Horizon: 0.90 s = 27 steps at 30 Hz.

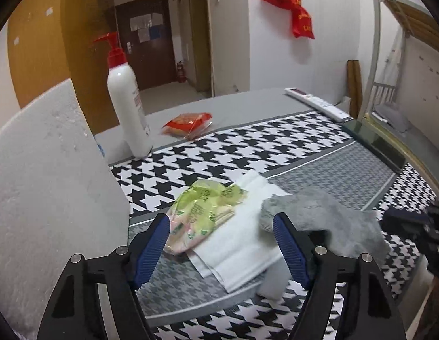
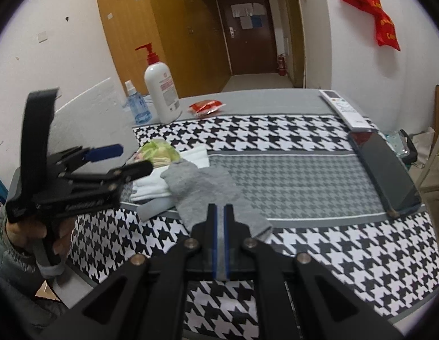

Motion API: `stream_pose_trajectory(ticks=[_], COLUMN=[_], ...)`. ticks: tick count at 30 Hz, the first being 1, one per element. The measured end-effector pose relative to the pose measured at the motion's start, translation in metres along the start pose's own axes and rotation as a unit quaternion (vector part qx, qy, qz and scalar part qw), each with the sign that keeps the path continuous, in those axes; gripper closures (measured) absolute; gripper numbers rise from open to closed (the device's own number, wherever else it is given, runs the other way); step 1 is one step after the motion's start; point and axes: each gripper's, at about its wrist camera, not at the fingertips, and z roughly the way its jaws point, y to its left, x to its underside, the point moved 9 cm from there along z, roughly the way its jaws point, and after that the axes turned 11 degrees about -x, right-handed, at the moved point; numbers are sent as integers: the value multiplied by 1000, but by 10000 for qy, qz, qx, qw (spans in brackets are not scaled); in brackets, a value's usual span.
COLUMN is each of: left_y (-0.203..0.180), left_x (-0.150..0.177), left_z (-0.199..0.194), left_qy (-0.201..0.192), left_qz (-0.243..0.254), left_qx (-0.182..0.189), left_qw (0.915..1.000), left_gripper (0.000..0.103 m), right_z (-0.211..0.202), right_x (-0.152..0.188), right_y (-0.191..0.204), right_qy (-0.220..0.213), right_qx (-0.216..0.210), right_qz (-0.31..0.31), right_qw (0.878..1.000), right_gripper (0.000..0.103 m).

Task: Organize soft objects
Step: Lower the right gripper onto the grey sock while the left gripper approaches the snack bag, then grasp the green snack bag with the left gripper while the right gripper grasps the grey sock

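A grey sock lies on the houndstooth table mat, overlapping a folded white cloth. A green and pink soft packet rests on the cloth's left part. My left gripper is open, its blue pads either side of the cloth, packet by the left pad, sock by the right. It shows at the left of the right wrist view. My right gripper is shut on the sock's near end.
A white pump bottle and a blue spray bottle stand at the back left. A red snack packet, a remote and a phone lie on the table. A grey panel rises at left.
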Motion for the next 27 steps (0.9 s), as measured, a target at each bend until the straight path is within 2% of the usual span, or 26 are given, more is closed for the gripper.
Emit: stream_pose_trajectory(ticks=[2,5,8,12,21,24,27], left_y=[2,7,13,17,19,18,21], left_x=[-1,0,1,2,3,4,4], left_z=[8,21,31,34,44,45,48], left_qy=[70,233,328,262,344,345,405], left_qz=[33,42,31,115,91,130,59], left_qx=[-62,-119,-171,-264,-193,-151,-134], left_qw=[10000,9996,9993,9992,9992,9992,9991], left_gripper=[35,40,41,41,44,49,64], right_z=[4,8,13,19,28,32,37], right_x=[1,2,4,4,3,2,1], right_y=[2,2,0,1,4,5,5], right_qy=[38,61,128,203,325,361,407], right_qx=[-16,-77,-91,-132,-103,-95,-73], right_qz=[-27,-29,-9,-12,-52,-42,-19], right_qw=[10000,9999,9999,9997,9994,9993,9991], right_gripper=[97,97,97,97,97,97,97])
